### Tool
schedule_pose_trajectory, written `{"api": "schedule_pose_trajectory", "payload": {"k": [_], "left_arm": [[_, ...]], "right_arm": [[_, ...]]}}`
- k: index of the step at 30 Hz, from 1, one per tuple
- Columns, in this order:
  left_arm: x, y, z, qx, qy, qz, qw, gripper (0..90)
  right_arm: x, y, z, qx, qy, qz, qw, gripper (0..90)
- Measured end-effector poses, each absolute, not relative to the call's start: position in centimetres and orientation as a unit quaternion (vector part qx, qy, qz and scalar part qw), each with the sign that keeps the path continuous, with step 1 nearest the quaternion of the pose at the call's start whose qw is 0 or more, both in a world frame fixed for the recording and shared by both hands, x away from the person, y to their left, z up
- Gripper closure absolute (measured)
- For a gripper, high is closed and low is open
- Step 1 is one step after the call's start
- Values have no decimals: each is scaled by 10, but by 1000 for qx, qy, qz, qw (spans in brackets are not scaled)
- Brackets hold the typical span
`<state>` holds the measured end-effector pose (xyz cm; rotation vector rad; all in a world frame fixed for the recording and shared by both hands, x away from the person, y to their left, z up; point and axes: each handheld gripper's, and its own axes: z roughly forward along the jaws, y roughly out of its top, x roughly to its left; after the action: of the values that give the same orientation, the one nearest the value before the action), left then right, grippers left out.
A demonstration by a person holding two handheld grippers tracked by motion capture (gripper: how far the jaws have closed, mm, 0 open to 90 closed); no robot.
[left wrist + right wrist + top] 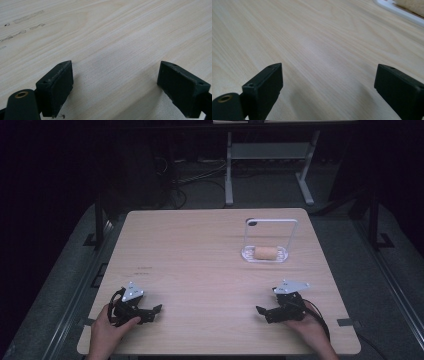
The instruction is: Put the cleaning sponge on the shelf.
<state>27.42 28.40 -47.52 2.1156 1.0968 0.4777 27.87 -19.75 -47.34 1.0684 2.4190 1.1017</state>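
A dim lab or workshop is being shown: a bare wooden table [200, 250], tangled floor cables [192, 180], and metal bench legs [229, 170] behind.

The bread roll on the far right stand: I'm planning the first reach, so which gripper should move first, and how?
Probably the right gripper: ease it forward toward the roll. Its jaws stand wide apart with nothing between them, and the roll lies on the white stand ahead of it, on the table's right half. The left gripper, also open, sits farther off.
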Motion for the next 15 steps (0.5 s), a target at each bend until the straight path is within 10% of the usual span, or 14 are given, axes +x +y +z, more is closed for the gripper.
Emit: {"api": "schedule_pose_trajectory", "payload": {"k": [15], "left_arm": [[274, 284, -475, 816, 423, 184, 348, 128]], "right_arm": [[275, -183, -481, 345, 854, 366, 136, 80]]}}
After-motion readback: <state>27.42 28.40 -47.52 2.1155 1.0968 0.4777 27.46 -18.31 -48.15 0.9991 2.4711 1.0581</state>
